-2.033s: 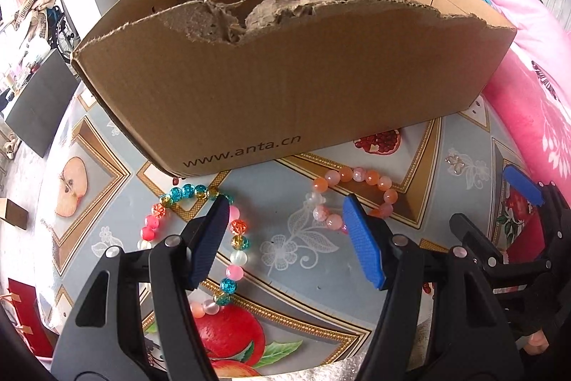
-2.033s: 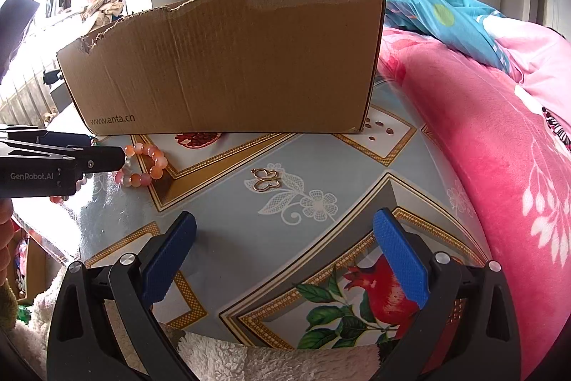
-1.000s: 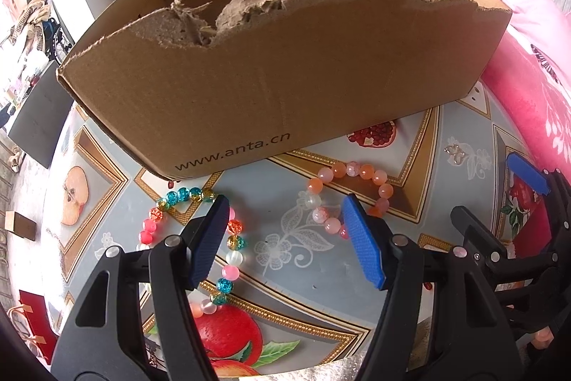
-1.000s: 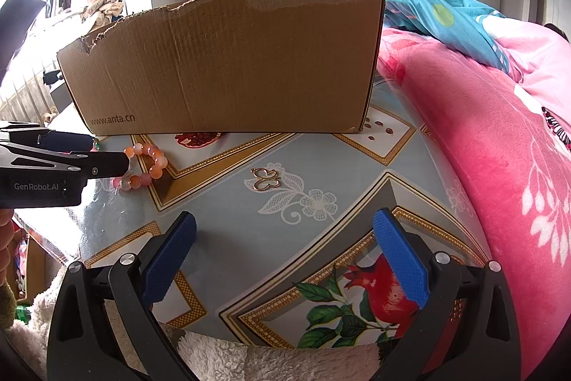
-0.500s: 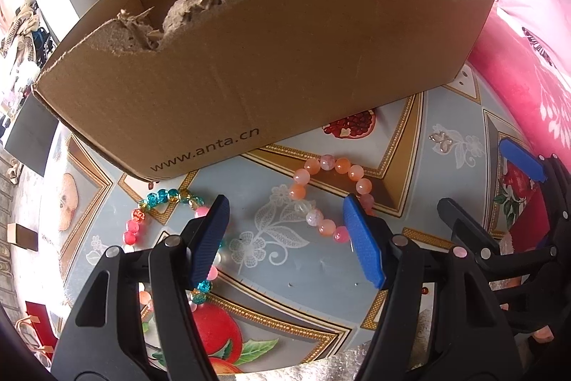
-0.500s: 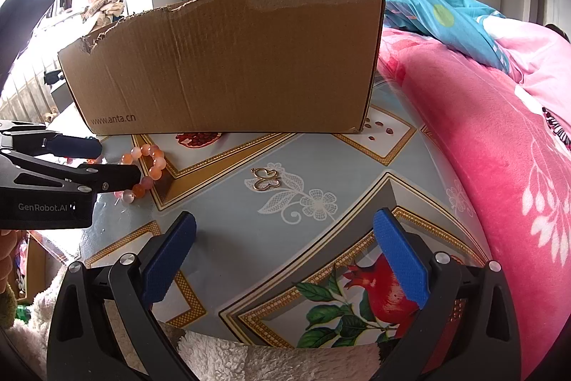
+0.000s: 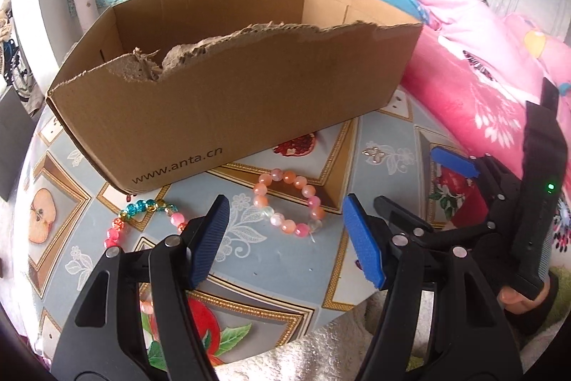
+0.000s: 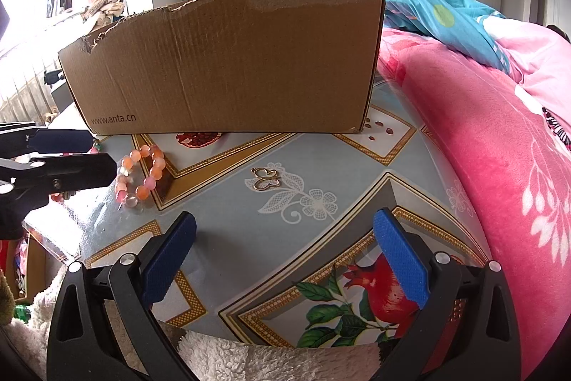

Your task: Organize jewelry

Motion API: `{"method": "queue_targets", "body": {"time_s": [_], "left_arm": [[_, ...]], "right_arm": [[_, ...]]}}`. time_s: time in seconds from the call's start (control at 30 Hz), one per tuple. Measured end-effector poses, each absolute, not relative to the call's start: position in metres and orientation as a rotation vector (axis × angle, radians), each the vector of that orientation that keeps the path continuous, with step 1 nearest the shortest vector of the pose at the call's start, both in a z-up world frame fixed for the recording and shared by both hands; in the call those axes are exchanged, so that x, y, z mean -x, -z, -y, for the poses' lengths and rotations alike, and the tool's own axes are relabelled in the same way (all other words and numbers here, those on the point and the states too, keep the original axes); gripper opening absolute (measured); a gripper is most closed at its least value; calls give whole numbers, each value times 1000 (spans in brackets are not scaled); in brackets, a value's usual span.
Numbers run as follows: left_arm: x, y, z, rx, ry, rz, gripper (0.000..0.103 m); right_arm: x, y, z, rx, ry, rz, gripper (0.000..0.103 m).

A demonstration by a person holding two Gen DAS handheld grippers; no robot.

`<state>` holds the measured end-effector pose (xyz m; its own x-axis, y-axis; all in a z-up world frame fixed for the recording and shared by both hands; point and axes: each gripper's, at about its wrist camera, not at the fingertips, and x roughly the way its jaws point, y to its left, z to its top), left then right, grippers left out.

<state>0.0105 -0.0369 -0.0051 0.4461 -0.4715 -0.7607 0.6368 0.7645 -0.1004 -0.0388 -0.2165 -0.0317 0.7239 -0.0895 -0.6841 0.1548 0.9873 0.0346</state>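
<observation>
Bedding (image 8: pixel 499 149) in pink lies at the right of the surface (image 8: pixel 339 166), which has a fruit-pattern cover. A box (image 7: pixel 232 102) of cardboard with a torn front edge stands at the back of it. The left tool (image 7: pixel 282 236) is open with nothing between its pads, and it hangs above the orange bracelet (image 7: pixel 287 202) that lies just before the box. The right tool (image 8: pixel 285 256) is open and empty too. A multicolour bracelet (image 7: pixel 142 216) lies further left. A small gold pendant (image 8: pixel 266 179) lies alone before the box.
</observation>
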Motion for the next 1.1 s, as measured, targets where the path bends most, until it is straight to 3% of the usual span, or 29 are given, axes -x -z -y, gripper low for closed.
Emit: {"method": "queue_targets", "body": {"time_s": [0.13, 0.73, 0.83, 1.0, 1.1], "left_arm": [[-5, 0, 33, -161, 781, -851, 60], [-30, 17, 49, -101, 816, -920, 30], [-32, 20, 49, -103, 818, -930, 27], [-34, 24, 47, -122, 808, -939, 26], [-34, 24, 46, -124, 807, -941, 26]], "right_arm": [[39, 32, 217, -91, 135, -750, 97], [43, 19, 222, -127, 122, -743, 97], [43, 12, 226, -114, 112, -721, 84], [29, 11, 233, -106, 18, -771, 54], [20, 10, 233, -82, -66, -797, 44]]}}
